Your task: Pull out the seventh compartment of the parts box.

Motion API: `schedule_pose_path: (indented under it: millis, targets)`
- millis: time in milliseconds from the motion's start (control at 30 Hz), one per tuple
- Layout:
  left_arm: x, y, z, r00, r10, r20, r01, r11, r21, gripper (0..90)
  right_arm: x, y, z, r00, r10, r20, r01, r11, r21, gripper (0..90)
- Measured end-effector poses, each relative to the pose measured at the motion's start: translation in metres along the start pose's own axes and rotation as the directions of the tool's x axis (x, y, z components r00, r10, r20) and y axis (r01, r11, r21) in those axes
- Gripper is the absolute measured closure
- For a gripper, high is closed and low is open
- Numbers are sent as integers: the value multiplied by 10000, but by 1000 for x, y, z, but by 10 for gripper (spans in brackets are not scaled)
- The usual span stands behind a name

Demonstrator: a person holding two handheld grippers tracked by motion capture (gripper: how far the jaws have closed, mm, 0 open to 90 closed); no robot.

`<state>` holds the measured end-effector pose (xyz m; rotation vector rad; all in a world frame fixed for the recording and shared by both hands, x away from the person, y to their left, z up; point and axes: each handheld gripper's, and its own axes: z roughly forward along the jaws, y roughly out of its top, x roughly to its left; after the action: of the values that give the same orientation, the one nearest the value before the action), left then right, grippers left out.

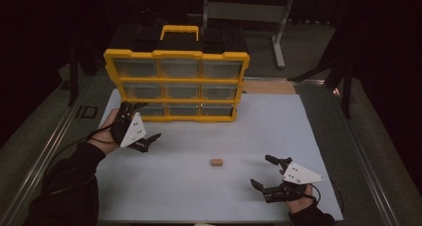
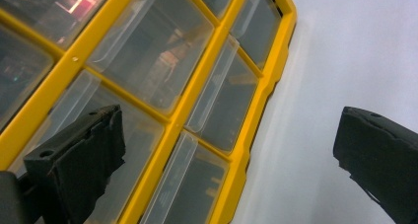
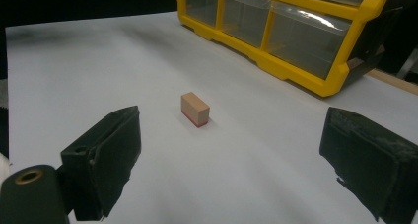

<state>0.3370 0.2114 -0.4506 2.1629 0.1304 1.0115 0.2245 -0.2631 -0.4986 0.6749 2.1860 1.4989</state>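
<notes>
A yellow organizer case with clear plastic drawers stands upright at the back of the white table top. Its drawer fronts loom close in the left gripper view, and its lower corner shows in the right gripper view. A small tan wooden block with a reddish underside lies flat near the table's middle, seen as the block ahead of the right jaws. My left gripper is open beside the case's bottom-left drawer, holding nothing. My right gripper is open, some way right of the block.
A metal stand and dark floor lie beyond the table's far edge. A metal rail runs along the left side. Bare white surface stretches around the block.
</notes>
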Motion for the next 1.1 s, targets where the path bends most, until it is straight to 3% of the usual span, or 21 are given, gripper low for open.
schedule_pose_path:
  millis: [467, 867, 1100]
  targets:
    - [7, -9, 24, 9960, 760, 460, -800, 9925, 920, 45, 0, 0, 0, 10000, -22, -22, 22, 10000, -27, 88]
    - [10, -12, 39, 9857, 1601, 534, -1650, 9807, 1047, 247, 0, 0, 0, 10000, 12, -56, -12, 10000, -8, 88]
    - [14, -12, 47, 9847, 1686, 439, -1730, 9760, 1324, 325, 0, 0, 0, 10000, -26, -85, 25, 10000, -27, 88]
